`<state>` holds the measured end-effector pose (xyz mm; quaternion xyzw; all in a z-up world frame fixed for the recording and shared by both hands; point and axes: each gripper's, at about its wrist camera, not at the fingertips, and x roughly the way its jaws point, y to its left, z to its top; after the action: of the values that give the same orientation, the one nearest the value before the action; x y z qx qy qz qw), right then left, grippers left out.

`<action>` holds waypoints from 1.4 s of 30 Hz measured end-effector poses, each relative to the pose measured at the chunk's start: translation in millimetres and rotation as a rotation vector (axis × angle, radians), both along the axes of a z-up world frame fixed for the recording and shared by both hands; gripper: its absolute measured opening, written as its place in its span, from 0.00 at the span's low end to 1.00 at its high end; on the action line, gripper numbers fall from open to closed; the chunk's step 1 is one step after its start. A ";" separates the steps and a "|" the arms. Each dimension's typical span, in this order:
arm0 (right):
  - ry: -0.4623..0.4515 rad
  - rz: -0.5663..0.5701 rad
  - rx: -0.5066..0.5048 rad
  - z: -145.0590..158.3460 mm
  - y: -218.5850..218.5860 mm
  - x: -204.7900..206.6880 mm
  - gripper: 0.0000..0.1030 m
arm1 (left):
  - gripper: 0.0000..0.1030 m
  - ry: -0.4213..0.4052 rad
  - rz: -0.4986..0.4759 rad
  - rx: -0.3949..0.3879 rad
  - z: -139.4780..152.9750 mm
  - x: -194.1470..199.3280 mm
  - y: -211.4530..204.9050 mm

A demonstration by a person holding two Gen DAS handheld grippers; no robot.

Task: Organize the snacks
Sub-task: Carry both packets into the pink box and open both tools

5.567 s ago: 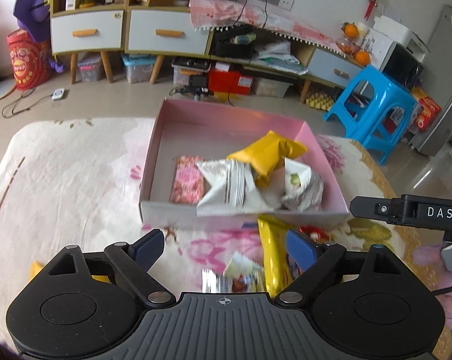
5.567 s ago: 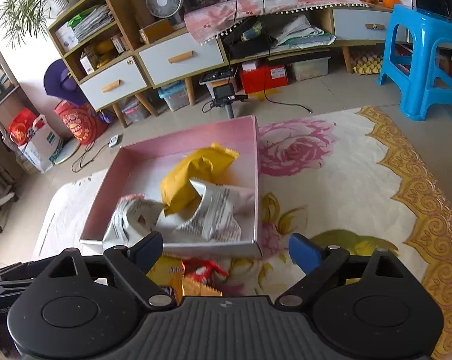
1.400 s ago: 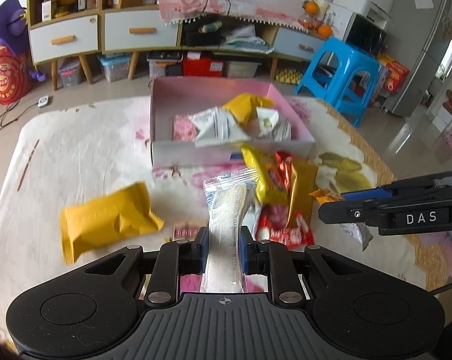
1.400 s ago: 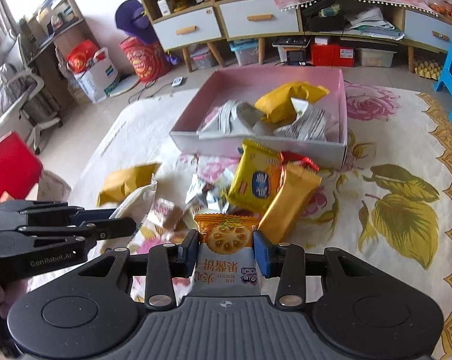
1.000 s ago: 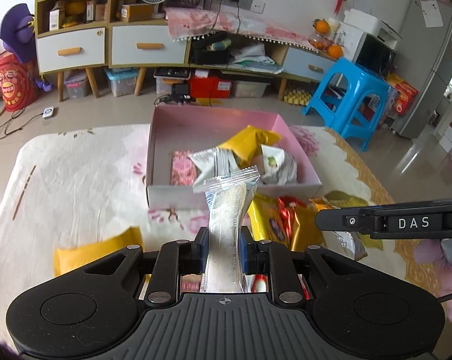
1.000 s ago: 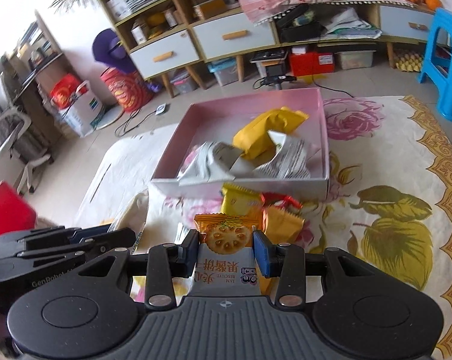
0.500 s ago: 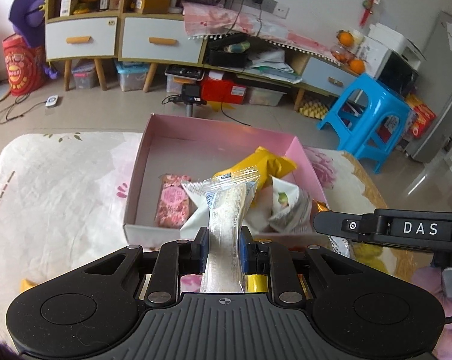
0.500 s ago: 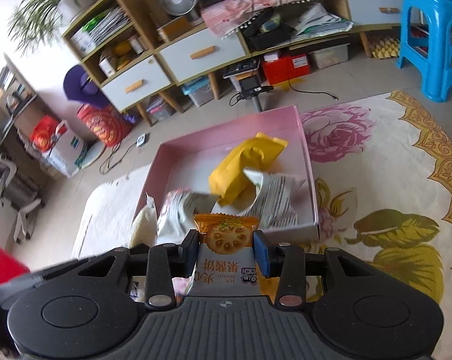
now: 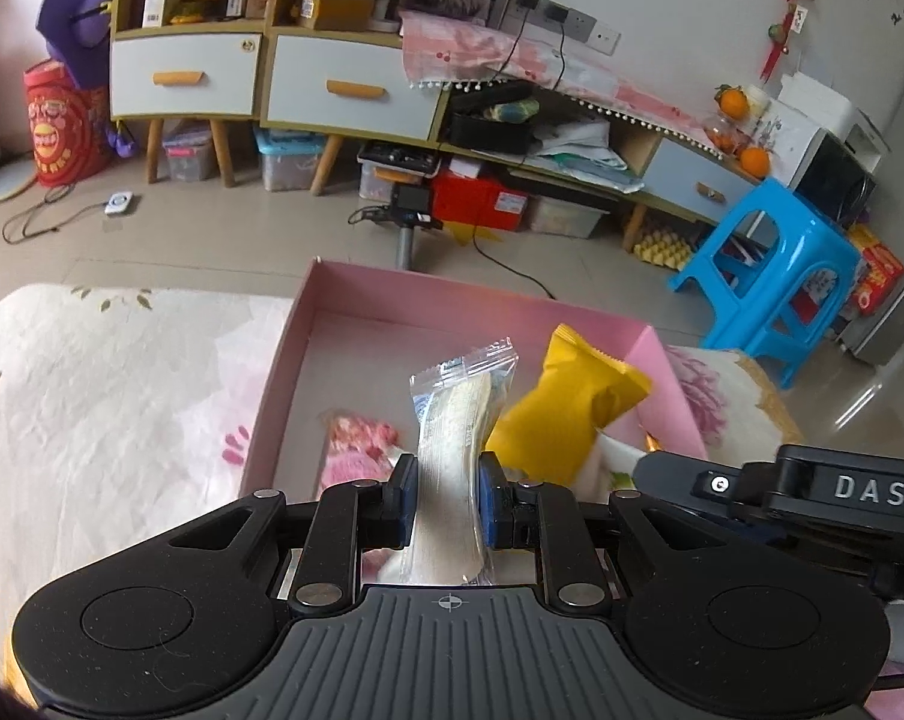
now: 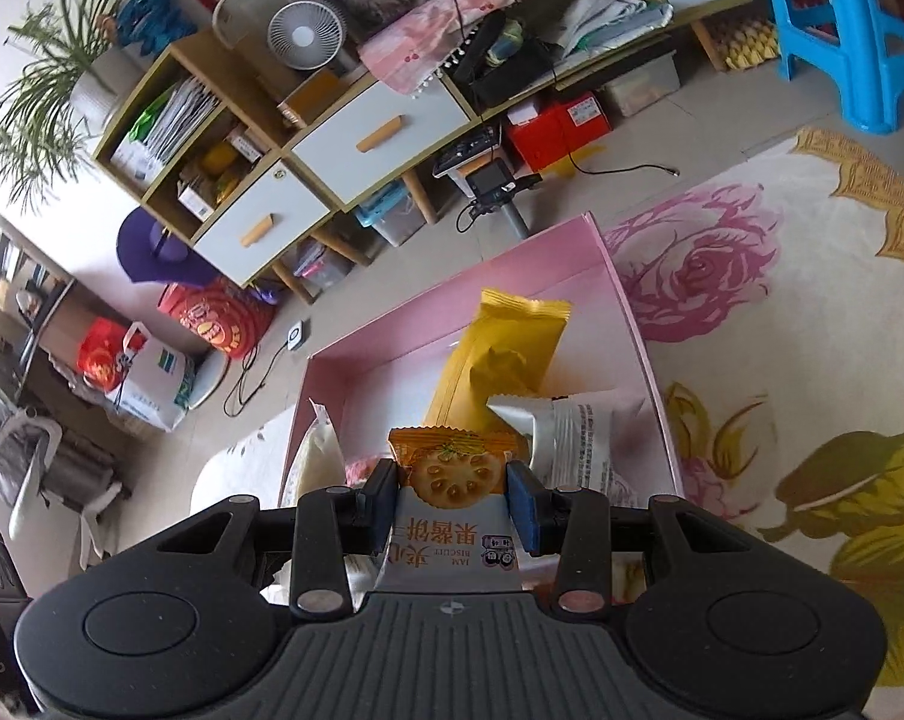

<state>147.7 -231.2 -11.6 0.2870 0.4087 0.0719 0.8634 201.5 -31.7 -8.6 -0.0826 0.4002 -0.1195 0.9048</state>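
Here the left gripper (image 9: 446, 501) has its jaws clenched on a clear-wrapped pale snack bar (image 9: 455, 450), which stands upright between the blue pads above the pink box (image 9: 284, 354). The right gripper (image 10: 455, 501) has its jaws clenched on an orange jam biscuit packet (image 10: 452, 474), printed face up, also held over the box near its front wall. The box sits on a floral cloth (image 9: 92, 408) covering the bench.

Inside the box: a yellow packet (image 9: 563, 420) leaning toward the right wall, a pink wrapped sweet (image 9: 356, 450) lying flat on the box floor at the left, and a white-and-silver packet (image 10: 584, 438) by the right wall, just beside the yellow one.

In the left wrist view, the right gripper's black body marked DAS shows at the right edge, just beside the box's right wall. A blue stool (image 9: 764, 276) stands on the floor beyond the bench.
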 end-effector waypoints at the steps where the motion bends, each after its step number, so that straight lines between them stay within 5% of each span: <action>1: 0.000 -0.003 0.001 -1.5 -0.2 1.5 0.30 | 0.17 -0.002 0.003 0.011 -2.1 3.1 -0.5; 16: -0.060 -0.077 0.045 -8.6 -10.9 14.4 0.31 | 0.14 -0.039 0.049 -0.002 -13.2 34.9 -3.5; 21: -0.065 -0.109 0.059 -8.7 -16.7 14.3 0.39 | 0.18 -0.037 0.052 -0.006 -13.2 34.2 -3.1; 27: -0.065 -0.110 0.056 -5.8 -20.2 11.3 0.52 | 0.33 -0.025 0.049 -0.006 -9.7 29.0 1.8; 35: -0.065 -0.076 0.006 3.0 -20.9 1.6 0.60 | 0.65 -0.027 0.034 0.031 -1.3 11.7 4.4; 42: -0.071 -0.032 -0.056 13.3 -18.0 -10.9 0.69 | 0.78 -0.022 0.037 0.037 6.3 -4.6 12.0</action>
<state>136.8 -249.2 1.7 0.2664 0.3750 0.0564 0.8861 196.9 -19.7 -2.3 -0.0720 0.3907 -0.0964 0.9126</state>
